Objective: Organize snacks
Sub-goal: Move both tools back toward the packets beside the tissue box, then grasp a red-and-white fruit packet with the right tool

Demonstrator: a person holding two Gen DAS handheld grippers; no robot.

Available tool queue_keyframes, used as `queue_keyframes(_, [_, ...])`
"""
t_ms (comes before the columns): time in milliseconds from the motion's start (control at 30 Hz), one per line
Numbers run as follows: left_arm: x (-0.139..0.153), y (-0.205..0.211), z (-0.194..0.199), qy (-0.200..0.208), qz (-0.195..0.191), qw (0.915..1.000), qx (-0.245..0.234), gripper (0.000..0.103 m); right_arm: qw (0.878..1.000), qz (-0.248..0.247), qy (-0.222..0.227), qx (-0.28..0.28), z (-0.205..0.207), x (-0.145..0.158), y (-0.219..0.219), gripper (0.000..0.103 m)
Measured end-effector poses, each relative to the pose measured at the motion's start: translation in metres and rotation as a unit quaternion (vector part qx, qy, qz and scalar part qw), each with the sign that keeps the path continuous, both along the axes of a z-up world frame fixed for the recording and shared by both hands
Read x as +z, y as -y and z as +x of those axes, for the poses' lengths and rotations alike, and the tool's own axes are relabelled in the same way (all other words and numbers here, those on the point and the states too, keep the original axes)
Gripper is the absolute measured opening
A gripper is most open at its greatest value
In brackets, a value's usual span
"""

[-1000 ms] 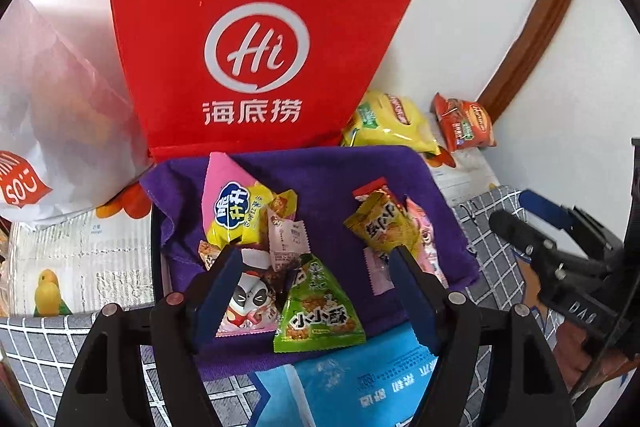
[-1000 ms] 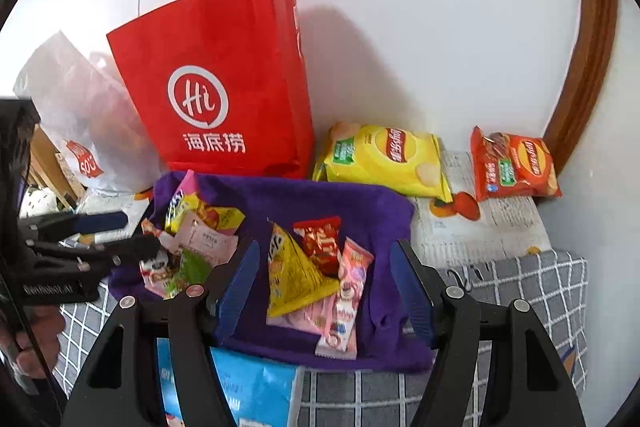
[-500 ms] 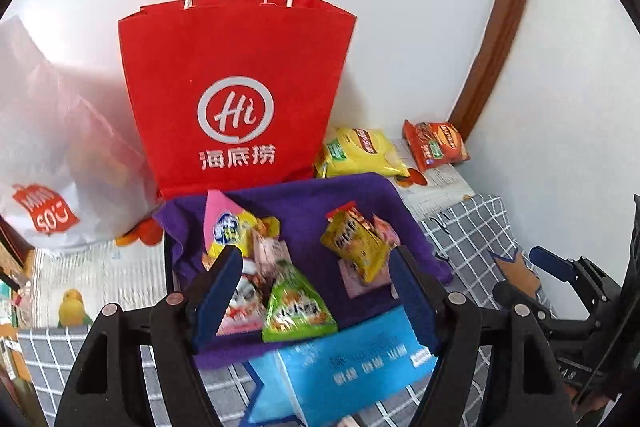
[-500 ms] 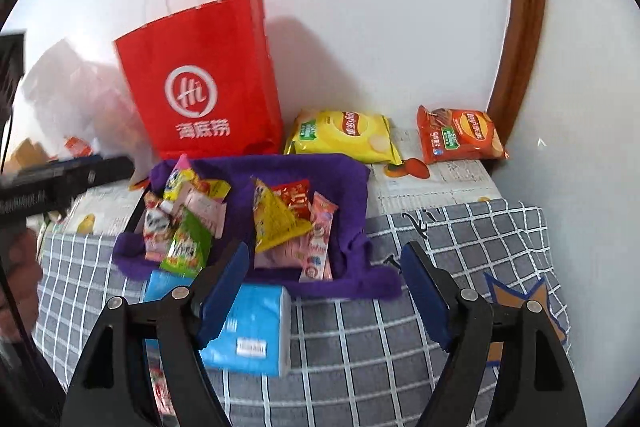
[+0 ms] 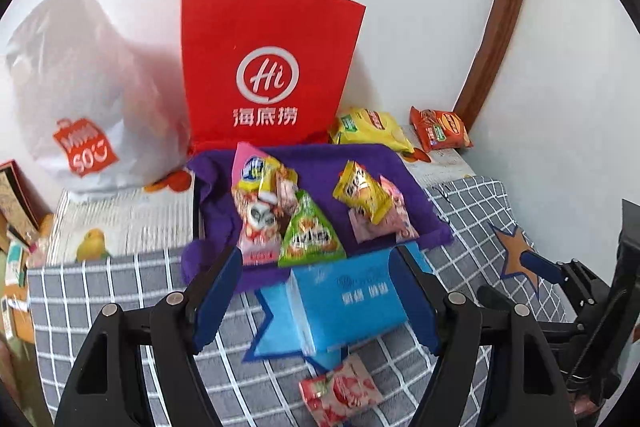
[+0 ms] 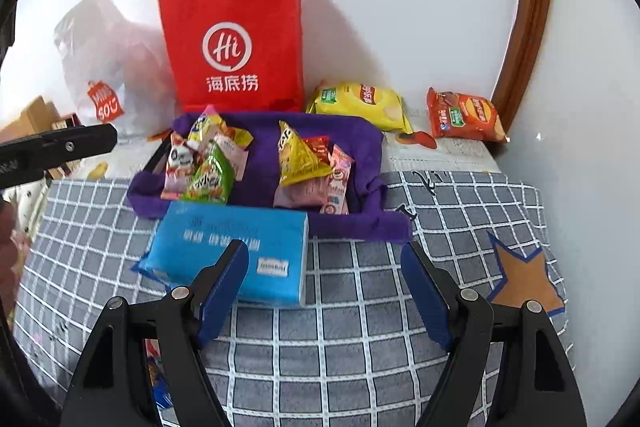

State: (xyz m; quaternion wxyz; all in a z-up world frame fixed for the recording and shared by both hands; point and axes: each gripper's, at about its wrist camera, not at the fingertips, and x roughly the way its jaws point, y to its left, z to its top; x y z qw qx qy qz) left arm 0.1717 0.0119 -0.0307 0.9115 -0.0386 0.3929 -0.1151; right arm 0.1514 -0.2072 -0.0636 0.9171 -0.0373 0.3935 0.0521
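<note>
Both claws have pulled back from the snack pile since a second ago, so more of the grey checked cloth (image 6: 360,307) now shows in front of them. In that time the right claw (image 6: 324,283) has just been spreading its jaws wider; they stand apart with nothing between them, hovering over bare cloth. The left claw (image 5: 316,291) also stands apart, gripping nothing, with a blue tissue pack (image 5: 352,303) lying on the cloth seen between its fingers.

Snacks sit in two heaps on a purple towel (image 6: 260,163) just behind the tissue pack. The left heap includes a green triangular packet (image 5: 310,233) and a pink-and-yellow packet (image 5: 250,167). The right heap has a yellow triangular packet (image 6: 298,157) lying on pink wrappers (image 6: 340,179).

A red paper bag (image 6: 232,39) stands upright against the white wall behind the towel, beside a white plastic bag (image 5: 80,99). A yellow chip bag (image 6: 360,103) and an orange chip bag (image 6: 464,115) lie to the right. One pink snack packet (image 5: 340,395) lies alone on the cloth, near the left claw.
</note>
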Motion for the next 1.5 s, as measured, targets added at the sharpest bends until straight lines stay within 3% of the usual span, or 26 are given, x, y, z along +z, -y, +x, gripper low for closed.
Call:
queue_keyframes(400, [-0.040, -0.029, -0.037, -0.040, 0.010, 0.9989, 0.022, 0.074, 0.997, 0.049, -0.049, 0.037, -0.033, -0.044, -0.015, 0.076])
queue_keyframes(867, [-0.071, -0.079, -0.065, -0.072, 0.014, 0.9951, 0.067, 0.074, 0.984, 0.085, -0.104, 0.115, -0.040, -0.093, -0.089, 0.076])
queue_keyframes(1300, [-0.093, -0.094, -0.058, -0.089, -0.009, 0.9948, 0.048, 0.074, 0.978, 0.071, -0.148, 0.130, -0.029, -0.119, -0.122, 0.076])
queue_keyframes(1500, [-0.098, -0.098, -0.053, -0.095, -0.014, 0.9945, 0.041, 0.074, 0.982, 0.020, -0.138, 0.126, -0.031, -0.123, -0.138, 0.078])
